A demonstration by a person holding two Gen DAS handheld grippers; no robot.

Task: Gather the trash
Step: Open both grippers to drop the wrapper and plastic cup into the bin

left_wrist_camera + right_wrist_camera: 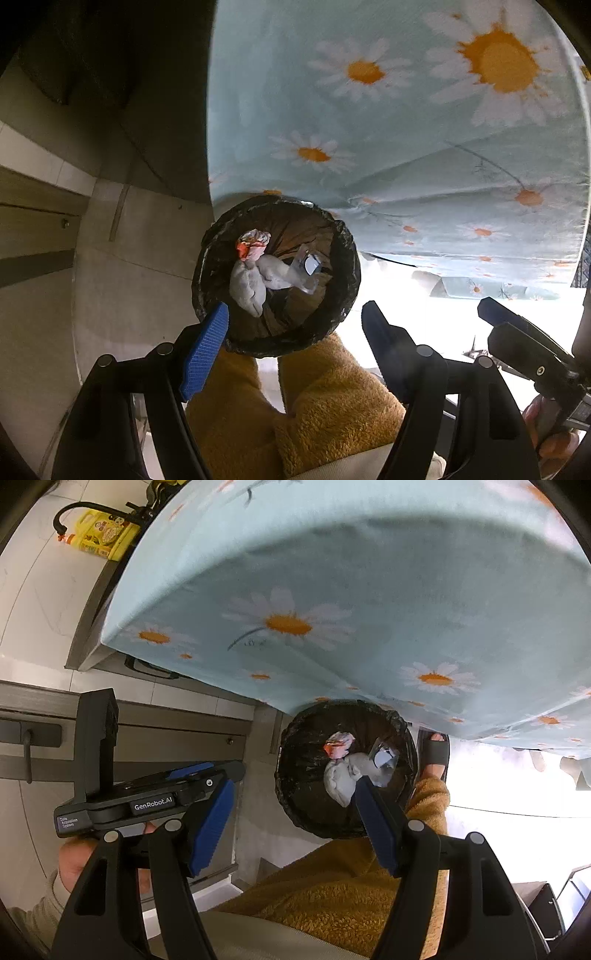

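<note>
A round bin with a black liner [349, 269] stands on the floor against a daisy-print cloth edge. Inside lie a crumpled white tissue [249, 286], a red and white wrapper [253, 242] and a clear plastic scrap [310, 264]. My left gripper [295, 306] hangs open above the bin's near rim, nothing between its blue pads. In the right wrist view the same bin [295, 771] lies below my right gripper [294, 783], which is also open and holds nothing. The tissue [338, 779] shows beside its right finger. The left gripper [232, 771] sits at its left.
A light blue cloth with daisies [388, 129] hangs over a surface behind the bin. Mustard fleece trouser legs [325, 398] and a sandalled foot [434, 753] stand right by the bin. Grey cabinet fronts [166, 734] are at the left, a yellow bottle [99, 535] far back.
</note>
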